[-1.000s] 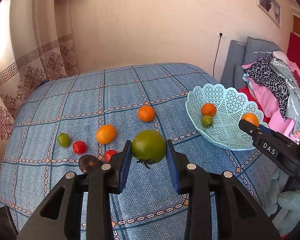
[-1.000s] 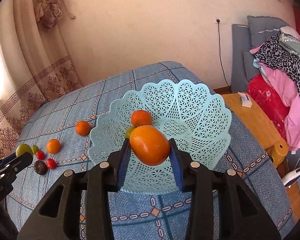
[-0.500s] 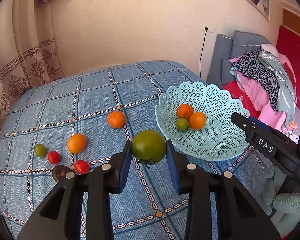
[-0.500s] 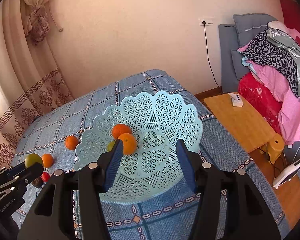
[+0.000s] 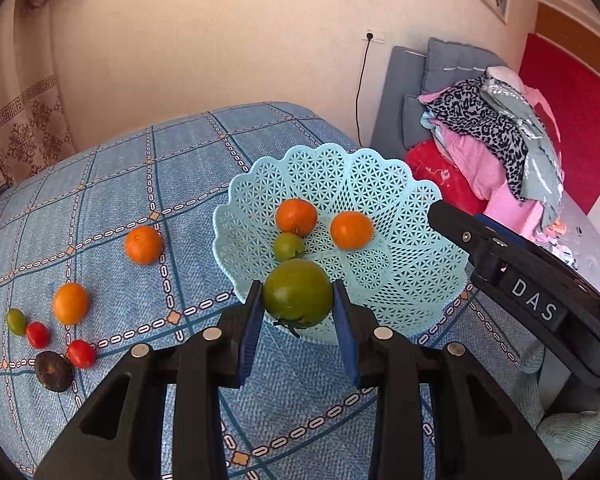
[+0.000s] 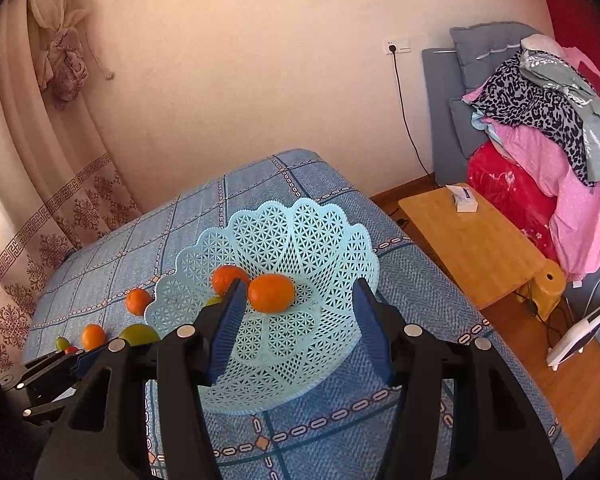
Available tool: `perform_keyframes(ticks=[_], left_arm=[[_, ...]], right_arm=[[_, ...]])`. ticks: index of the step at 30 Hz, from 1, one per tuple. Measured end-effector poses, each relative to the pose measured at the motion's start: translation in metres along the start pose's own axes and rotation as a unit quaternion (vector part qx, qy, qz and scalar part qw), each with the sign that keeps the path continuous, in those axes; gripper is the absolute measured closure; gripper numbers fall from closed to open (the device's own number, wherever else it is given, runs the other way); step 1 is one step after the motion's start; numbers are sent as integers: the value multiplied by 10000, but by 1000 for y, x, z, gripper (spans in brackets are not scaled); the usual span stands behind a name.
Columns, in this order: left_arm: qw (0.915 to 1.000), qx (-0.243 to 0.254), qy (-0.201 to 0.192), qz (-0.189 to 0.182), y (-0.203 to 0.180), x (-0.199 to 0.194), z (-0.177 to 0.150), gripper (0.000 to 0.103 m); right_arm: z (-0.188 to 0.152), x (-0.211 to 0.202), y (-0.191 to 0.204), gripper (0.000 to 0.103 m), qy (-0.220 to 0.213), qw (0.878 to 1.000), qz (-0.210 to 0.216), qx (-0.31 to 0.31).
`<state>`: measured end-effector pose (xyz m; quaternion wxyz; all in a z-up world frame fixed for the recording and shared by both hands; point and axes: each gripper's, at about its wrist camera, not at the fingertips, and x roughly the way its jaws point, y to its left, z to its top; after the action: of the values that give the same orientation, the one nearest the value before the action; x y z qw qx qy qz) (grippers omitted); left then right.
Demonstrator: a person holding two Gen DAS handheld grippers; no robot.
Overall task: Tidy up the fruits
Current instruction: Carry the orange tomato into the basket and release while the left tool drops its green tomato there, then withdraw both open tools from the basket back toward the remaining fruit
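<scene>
A big green tomato (image 5: 298, 295) is being held tight between the two blue pads of the left claw (image 5: 298, 300). It is being held up in the air, just over the near edge of the light blue basket (image 5: 380, 184). Its little stem is pointing down.

Inside the basket, two oranges (image 5: 296, 216) and one small green fruit (image 5: 287, 245) are already lying near the middle. The tomato is best carried a bit further in and brought down low before the pads are opened. If it is let go from high up, it is likely to bounce or bump the small green fruit. A free spot is being shown on the near side of the basket floor, and that looks like the best place.

The right claw (image 6: 296, 320) is being held wide apart with nothing in it, above the basket's near side. It should probably be kept out of the way so the two claws are not knocked together.

More fruit is waiting on the blue checked bed (image 5: 100, 184): two oranges (image 5: 143, 244), two red tomatoes (image 5: 81, 353), one small green one (image 5: 16, 321) and one dark round fruit (image 5: 54, 371).
</scene>
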<state>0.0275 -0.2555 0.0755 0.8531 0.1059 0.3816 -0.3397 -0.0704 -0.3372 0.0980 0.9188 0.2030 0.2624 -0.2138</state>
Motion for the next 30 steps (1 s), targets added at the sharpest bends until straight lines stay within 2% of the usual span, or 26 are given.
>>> perform_keyframes(ticks=[6, 7, 8, 9, 18, 21, 24, 30], left_arm=[[9999, 14, 82, -118, -7, 10, 2, 66], [9999, -11, 81, -98, -6, 10, 3, 60], [10000, -41, 31, -55, -4, 10, 4, 46], [10000, -69, -45, 15, -2, 8, 4, 40], [9988, -403, -215, 171, 24, -10, 8, 35], [9979, -536, -271, 245, 36, -18, 8, 34], [9963, -704, -352, 341, 49, -27, 8, 29], [9920, -1009, -488, 579, 78, -45, 6, 29]], right_arm=[[1, 0, -2, 46, 6, 10000, -1, 49], [1, 1, -2, 46, 9, 10000, 0, 55], [1, 1, -3, 46, 11, 10000, -1, 63], [1, 1, -3, 46, 9, 10000, 2, 72], [-3, 3, 5, 46, 46, 9999, 109, -6], [-5, 1, 10, 46, 42, 9998, 210, -57], [-7, -2, 18, 46, 26, 9993, 340, -149], [-15, -8, 40, 46, 20, 9972, 612, -440]])
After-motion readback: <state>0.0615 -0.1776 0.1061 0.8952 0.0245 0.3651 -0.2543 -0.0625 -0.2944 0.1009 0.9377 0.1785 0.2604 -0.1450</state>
